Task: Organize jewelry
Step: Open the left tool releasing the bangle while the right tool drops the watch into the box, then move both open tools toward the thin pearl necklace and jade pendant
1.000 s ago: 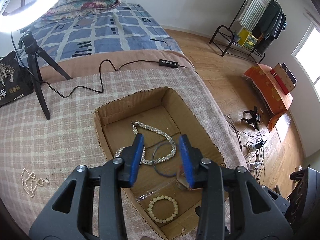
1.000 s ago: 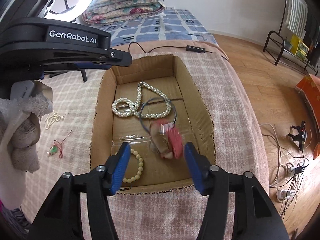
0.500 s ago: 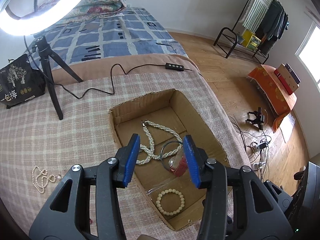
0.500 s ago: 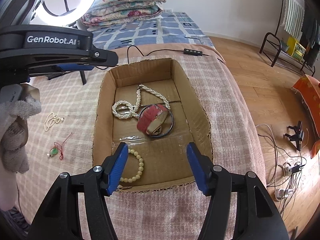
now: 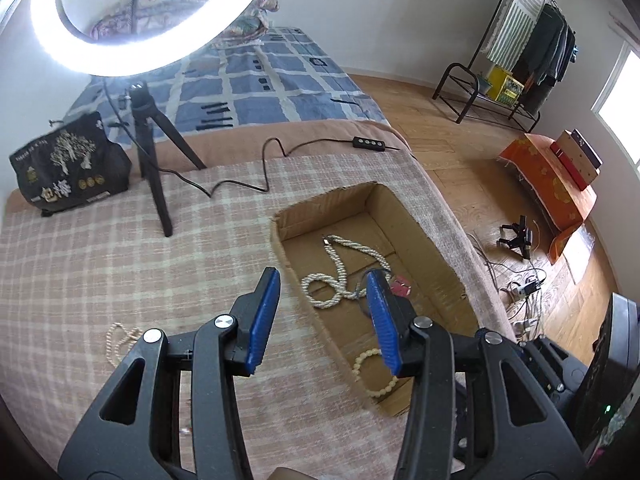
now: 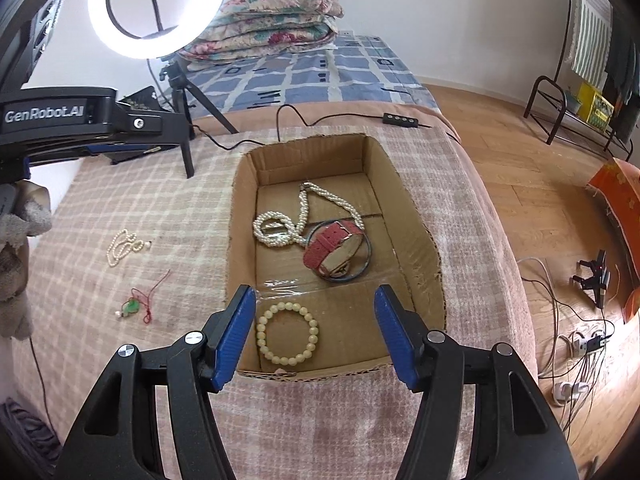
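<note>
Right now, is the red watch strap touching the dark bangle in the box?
Touching. The right wrist view shows the red watch strap lying across the dark bangle on the floor of the cardboard box, its lower end overlapping the ring.

Both views are bright and evenly lit — a lit ring light blows out to pure white at eleven o'clock in the left wrist view and again at eleven o'clock in the right wrist view, while a window glares at three o'clock on the left. Shadows on the plaid blanket are soft and faint, and focus is sharp across the middle. Strong fisheye bending curves the floor and walls, and the corners fall into black vignette — mostly at five and seven o'clock.
</note>
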